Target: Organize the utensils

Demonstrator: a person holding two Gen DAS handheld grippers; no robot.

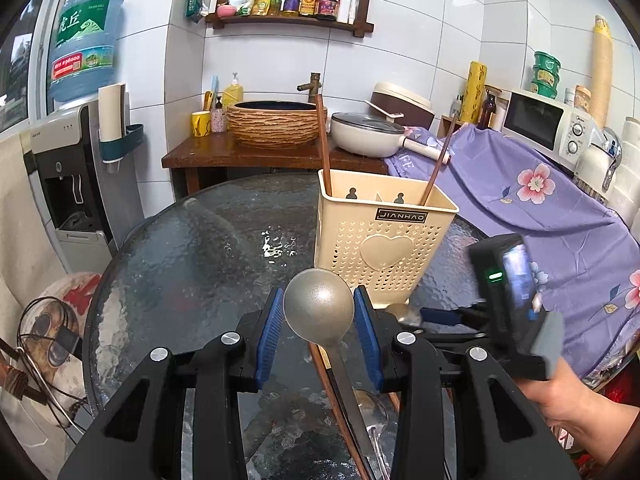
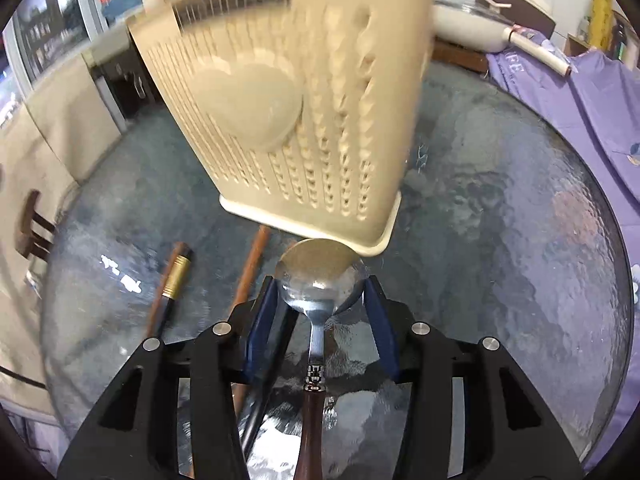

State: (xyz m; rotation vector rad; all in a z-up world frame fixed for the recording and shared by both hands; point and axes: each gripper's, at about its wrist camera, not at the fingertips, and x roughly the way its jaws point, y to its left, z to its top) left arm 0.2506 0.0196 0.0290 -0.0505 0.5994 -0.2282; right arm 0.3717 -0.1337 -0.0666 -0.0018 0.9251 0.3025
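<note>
Left gripper (image 1: 319, 291), foreground, clamps the round bowl of a matte grey spoon (image 1: 318, 312) between its blue pads, with the handle trailing back beneath the jaws. Just behind it on the glass table (image 1: 180, 260) stands the cream utensil holder (image 1: 384, 248), with two wooden chopsticks (image 1: 323, 140) already upright in its compartments.

At the holder's foot, the right gripper (image 2: 321, 280) straddles the bowl of a shiny wood-handled spoon (image 2: 318, 296) lying flat on the glass. Its pads sit at the bowl's rim on both sides, though whether they press on it cannot be told. That spoon's tip touches the holder's base, and two loose chopsticks (image 2: 172, 292) lie just beside it on the left.

Both holds look precarious, because each is taken on a smooth, curved bowl rather than a handle. The grey spoon could swivel or slide out once it is tilted toward a compartment. The shiny one could squirt forward from a squeeze, skid on the slick glass and knock the light plastic holder. A shove there could tip the holder and spill the chopsticks already sorted. The two grippers also work close together, so a collision is possible.
</note>
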